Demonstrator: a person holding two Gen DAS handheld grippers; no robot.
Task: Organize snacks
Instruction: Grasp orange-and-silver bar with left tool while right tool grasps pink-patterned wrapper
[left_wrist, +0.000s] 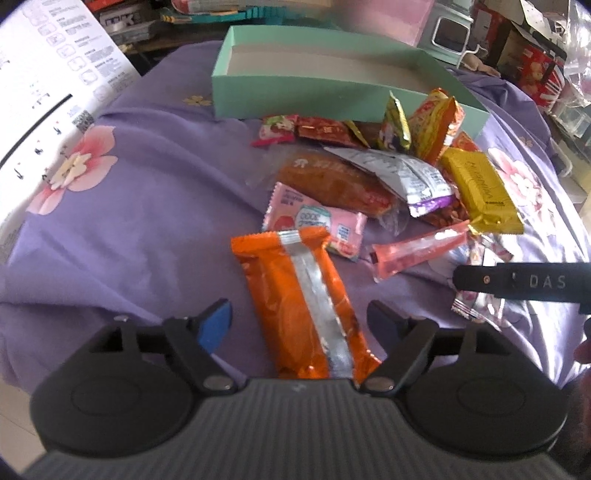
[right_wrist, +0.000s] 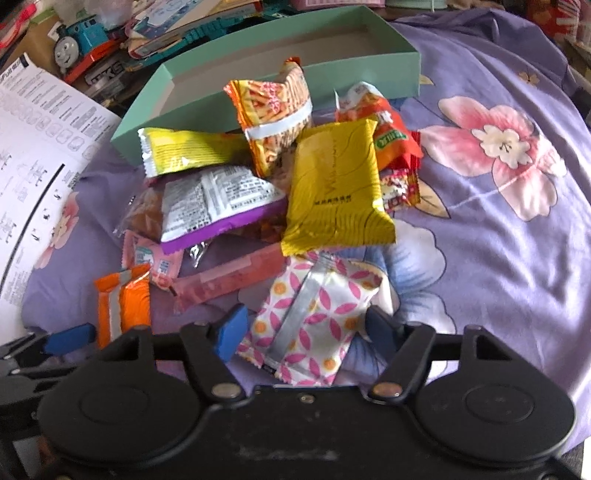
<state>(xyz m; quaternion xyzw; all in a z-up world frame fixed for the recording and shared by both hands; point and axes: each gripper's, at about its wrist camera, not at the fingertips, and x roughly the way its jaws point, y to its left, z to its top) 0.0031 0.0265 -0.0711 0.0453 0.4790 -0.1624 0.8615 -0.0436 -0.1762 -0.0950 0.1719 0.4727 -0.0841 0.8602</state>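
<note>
Apart, left tool (left_wrist: 299, 325) straddling orange packet (left_wrist: 303, 302), right tool (right_wrist: 306, 328) around patterned packet (right_wrist: 314, 317)

orange packet (left_wrist: 303, 306): we are losing its near end behind the left hand-held gripper (left_wrist: 299, 321)'s body.
patterned packet (right_wrist: 314, 317): we are seeing its near edge slipping under the right hand-held gripper (right_wrist: 306, 328); whether the pads are pressing it, we cannot tell.
brown snack (left_wrist: 332, 181): the silver packet (left_wrist: 402, 177) is covering part of it.
printed sheet (left_wrist: 48, 74): the picture's left edge is cutting it off, and we are finding its print too small to read.
background clutter (left_wrist: 535, 66): we are finding it too blurred to name.
</note>
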